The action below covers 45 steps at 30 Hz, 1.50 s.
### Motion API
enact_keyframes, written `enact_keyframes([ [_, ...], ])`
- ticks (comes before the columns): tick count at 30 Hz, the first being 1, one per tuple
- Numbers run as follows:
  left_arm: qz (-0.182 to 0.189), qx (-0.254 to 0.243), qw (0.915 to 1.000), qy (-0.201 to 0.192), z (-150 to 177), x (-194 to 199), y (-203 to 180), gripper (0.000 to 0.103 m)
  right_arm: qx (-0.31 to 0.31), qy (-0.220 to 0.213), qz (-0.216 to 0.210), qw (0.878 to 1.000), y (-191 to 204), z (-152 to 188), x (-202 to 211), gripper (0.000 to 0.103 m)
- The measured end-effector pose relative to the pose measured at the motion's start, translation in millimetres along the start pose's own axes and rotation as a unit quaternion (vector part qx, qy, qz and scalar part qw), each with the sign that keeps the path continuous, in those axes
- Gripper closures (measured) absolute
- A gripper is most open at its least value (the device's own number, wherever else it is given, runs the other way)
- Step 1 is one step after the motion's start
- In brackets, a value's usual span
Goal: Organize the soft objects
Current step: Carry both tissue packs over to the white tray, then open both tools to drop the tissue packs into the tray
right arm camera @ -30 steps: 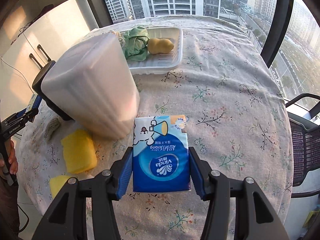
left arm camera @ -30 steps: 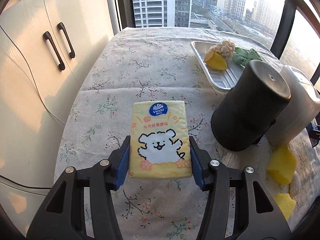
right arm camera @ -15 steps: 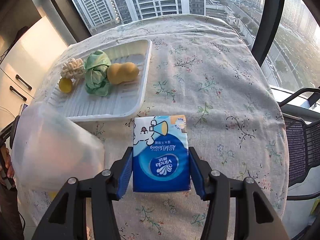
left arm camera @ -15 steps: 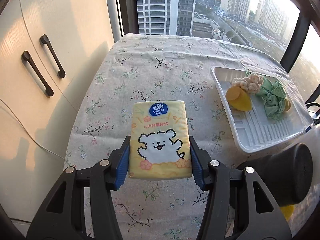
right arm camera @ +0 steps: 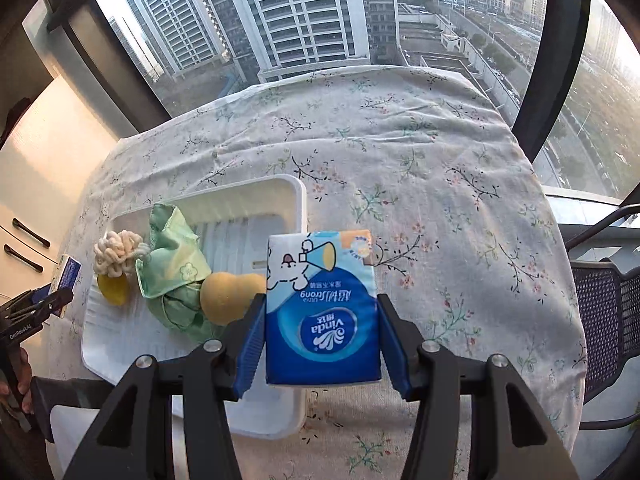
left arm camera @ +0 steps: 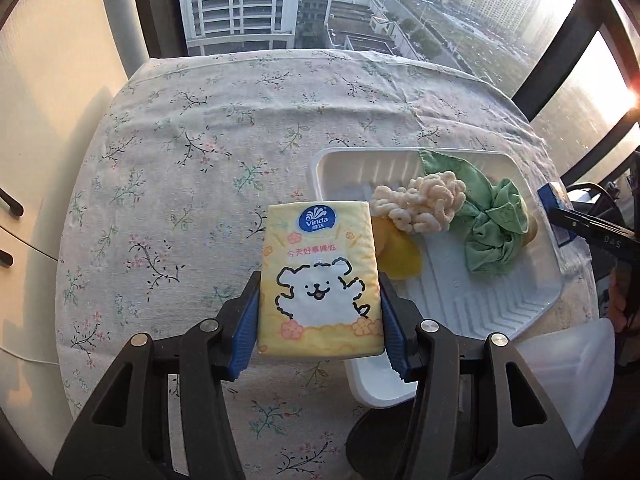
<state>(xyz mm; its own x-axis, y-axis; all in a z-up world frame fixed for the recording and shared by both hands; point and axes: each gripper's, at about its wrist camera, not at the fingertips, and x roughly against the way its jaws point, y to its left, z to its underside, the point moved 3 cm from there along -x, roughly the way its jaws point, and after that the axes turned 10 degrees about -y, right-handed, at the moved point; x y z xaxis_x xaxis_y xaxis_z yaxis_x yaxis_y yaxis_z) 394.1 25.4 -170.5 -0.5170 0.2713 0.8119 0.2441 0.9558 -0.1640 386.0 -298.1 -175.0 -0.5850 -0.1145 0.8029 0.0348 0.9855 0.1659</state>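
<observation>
My left gripper (left arm camera: 320, 312) is shut on a yellow Vinda tissue pack (left arm camera: 319, 280) with a white bear, held above the tablecloth at the left edge of the white tray (left arm camera: 500, 304). My right gripper (right arm camera: 320, 332) is shut on a blue Vinda tissue pack (right arm camera: 322, 308), held above the right edge of the same tray (right arm camera: 256, 196). In the tray lie a cream knitted scrunchie (left arm camera: 420, 204) (right arm camera: 118, 254), a green cloth scrunchie (left arm camera: 492, 236) (right arm camera: 172, 276), a yellow sponge piece (left arm camera: 400, 258) (right arm camera: 114, 290) and a tan gourd-shaped sponge (right arm camera: 228, 296).
The table wears a floral cloth (left arm camera: 192, 152) (right arm camera: 440, 184). A translucent white container (left arm camera: 564, 376) and a dark cylinder (left arm camera: 372, 448) stand near the tray's front. Cream cabinets (left arm camera: 48, 100) are on the left, windows behind, and a black mesh chair (right arm camera: 600, 320) on the right.
Both grippers moved forward toward the tray with their tissue packs. The tray now lies right beneath them, and the containers slid to the lower edges of the views.
</observation>
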Motion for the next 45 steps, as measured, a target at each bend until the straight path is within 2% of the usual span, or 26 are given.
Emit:
enact_keyframes([
  [2,0.018,-0.014,0.9997,0.012,-1,-2,-13,0.053,0.008,0.003,0.003,1.000,9,-7,-8,0.048],
  [7,0.038,-0.085,0.9944,0.050,5,-15,-43,0.053,0.015,-0.001,-0.010,1.000,28,-27,-23,0.048],
  [13,0.088,-0.123,0.9848,0.085,14,-27,-62,0.053,0.028,0.006,-0.015,0.999,48,-39,-40,0.048],
  [16,0.087,-0.136,0.9825,0.093,16,-29,-66,0.053,0.038,0.016,-0.011,0.999,56,-39,-50,0.048],
  [20,0.068,-0.151,0.9778,0.129,21,-46,-62,0.053,0.054,0.028,0.000,0.998,65,-33,-63,0.048],
  [22,0.072,-0.150,0.9759,0.141,24,-54,-61,0.053,0.056,0.031,0.000,0.998,65,-28,-65,0.048],
  [27,0.069,-0.165,0.9751,0.131,26,-54,-65,0.051,0.061,0.032,-0.002,0.998,64,-25,-66,0.047],
  [31,0.050,-0.170,0.9743,0.139,27,-55,-69,0.051,0.076,0.036,0.003,0.996,67,-23,-65,0.046],
  [34,0.043,-0.168,0.9746,0.141,25,-58,-71,0.051,0.071,0.049,-0.010,0.996,68,-22,-66,0.043],
  [39,0.040,-0.187,0.9764,0.101,19,-47,-74,0.051,0.078,0.041,-0.016,0.996,71,-21,-53,0.040],
  [42,0.051,-0.176,0.9799,0.080,13,-36,-72,0.051,0.079,0.026,-0.022,0.996,72,-23,-40,0.032],
  [45,0.057,-0.156,0.9846,0.055,5,-24,-65,0.051,0.075,0.018,-0.031,0.997,72,-23,-28,0.032],
])
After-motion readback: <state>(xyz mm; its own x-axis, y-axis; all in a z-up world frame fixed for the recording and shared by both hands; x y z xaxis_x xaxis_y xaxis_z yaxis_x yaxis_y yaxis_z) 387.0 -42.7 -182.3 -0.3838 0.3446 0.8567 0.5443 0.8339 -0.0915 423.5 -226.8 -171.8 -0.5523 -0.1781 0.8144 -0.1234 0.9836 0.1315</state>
